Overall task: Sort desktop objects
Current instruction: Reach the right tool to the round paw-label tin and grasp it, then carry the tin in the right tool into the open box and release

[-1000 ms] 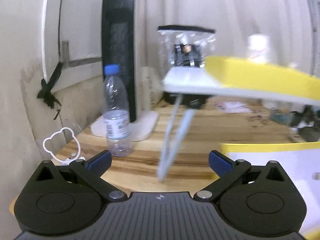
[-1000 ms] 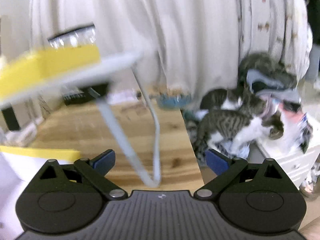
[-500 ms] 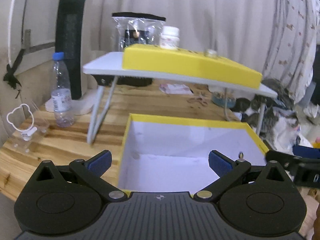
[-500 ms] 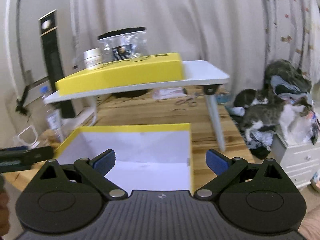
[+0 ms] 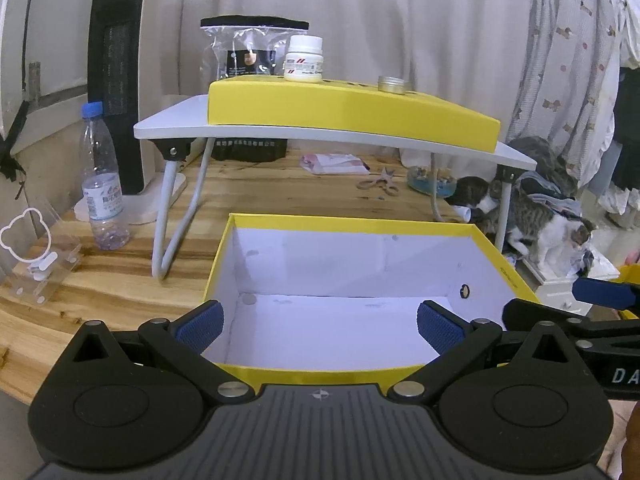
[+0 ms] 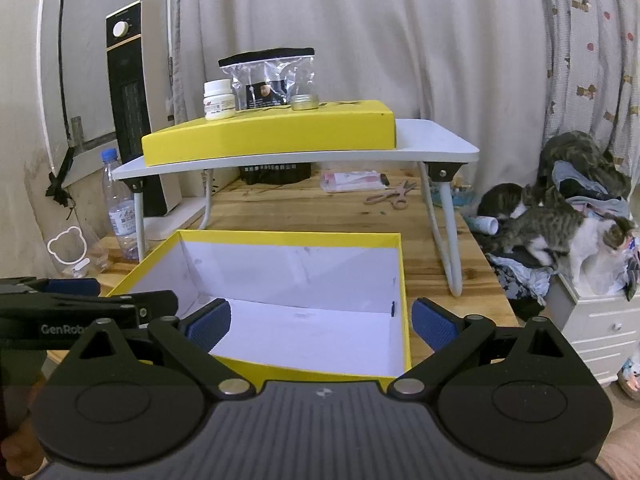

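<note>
An open yellow box [image 5: 348, 224] [image 6: 288, 236] with a white inside sits on the wooden desk, empty. Behind it a small white folding table [image 5: 168, 120] [image 6: 436, 140] carries the yellow box lid [image 5: 340, 108] [image 6: 272, 136]. On the lid stand a white pill bottle [image 5: 304, 59] [image 6: 218, 100], a small metal tin [image 5: 394, 84] [image 6: 305, 102] and a clear zip bag [image 5: 248, 54] [image 6: 272, 80]. My left gripper [image 5: 320, 326] and right gripper [image 6: 320, 324] are both open and empty at the box's near edge.
A water bottle [image 5: 102, 184] [image 6: 120, 208], a black-and-cream heater [image 5: 116, 80] and a clear bear-print pouch [image 5: 32, 252] stand at the left. Scissors [image 5: 378, 182] [image 6: 390, 196] and a pink packet [image 5: 336, 162] lie under the folding table. Cats [image 6: 560, 228] sit off the desk's right edge.
Both grippers have pulled back from close under the folding table. The open box and the whole folding table have come into view and the picture has steadied.
</note>
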`<move>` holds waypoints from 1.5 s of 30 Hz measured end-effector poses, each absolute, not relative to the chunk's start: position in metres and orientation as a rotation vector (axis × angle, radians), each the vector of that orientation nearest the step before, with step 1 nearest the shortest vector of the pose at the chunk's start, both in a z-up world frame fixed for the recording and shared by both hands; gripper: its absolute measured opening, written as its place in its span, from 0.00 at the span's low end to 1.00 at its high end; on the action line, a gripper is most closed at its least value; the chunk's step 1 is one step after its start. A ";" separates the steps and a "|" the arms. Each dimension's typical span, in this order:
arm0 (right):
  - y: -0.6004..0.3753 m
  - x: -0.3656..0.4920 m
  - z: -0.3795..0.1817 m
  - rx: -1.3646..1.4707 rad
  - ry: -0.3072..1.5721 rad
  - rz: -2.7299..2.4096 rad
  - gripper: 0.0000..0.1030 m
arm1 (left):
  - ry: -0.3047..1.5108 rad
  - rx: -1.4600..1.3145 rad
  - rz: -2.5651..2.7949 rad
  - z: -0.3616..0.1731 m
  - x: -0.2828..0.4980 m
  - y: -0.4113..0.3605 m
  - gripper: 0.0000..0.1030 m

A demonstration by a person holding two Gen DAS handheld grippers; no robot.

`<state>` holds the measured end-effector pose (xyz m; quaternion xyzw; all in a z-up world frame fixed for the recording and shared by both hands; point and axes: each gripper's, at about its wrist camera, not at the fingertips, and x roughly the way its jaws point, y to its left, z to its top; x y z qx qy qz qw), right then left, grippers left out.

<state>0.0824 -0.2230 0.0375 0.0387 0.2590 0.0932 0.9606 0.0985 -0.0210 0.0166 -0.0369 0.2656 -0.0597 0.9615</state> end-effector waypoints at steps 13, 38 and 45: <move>-0.245 0.138 0.091 0.023 0.389 0.260 1.00 | 0.492 -0.141 -0.087 0.016 0.089 0.014 1.00; -0.189 0.352 0.141 -0.101 0.633 0.389 0.67 | 0.468 -0.094 -0.048 0.011 0.067 0.041 1.00; -0.185 0.346 0.141 -0.118 0.625 0.429 0.35 | 0.466 -0.087 -0.048 0.010 0.066 0.040 1.00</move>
